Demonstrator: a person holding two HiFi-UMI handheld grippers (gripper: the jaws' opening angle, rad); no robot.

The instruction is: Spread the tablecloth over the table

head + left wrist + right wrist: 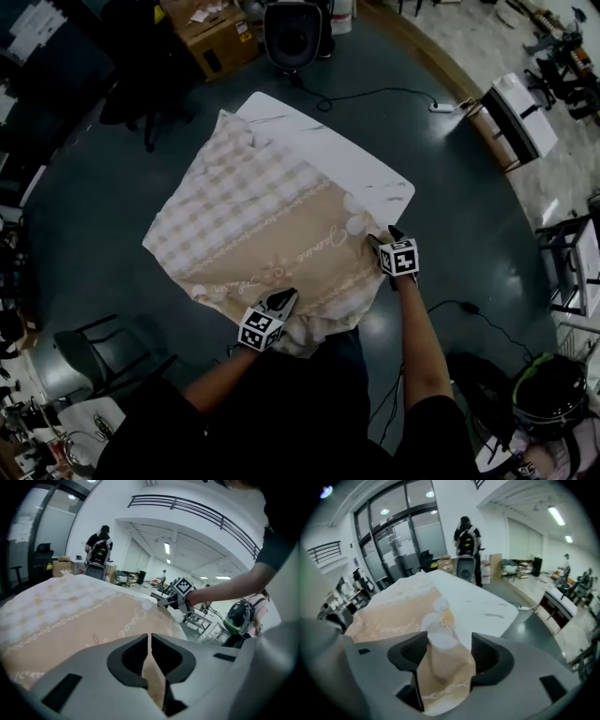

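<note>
Loosely draped cloth (272, 225) on table (366, 173), far right corner bare. Clenched on near hem with left gripper (280, 300); released at right gripper (384, 236), jaws wide, a fold lying slack between them.

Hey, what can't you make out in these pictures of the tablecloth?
White marbled table, near edge: head view, hidden under the beige checked tablecloth.
Cursive lettering on the cloth: too small and blurred in every view.
Cloth's near overhang: head view, blocked by the person's arms.
</note>
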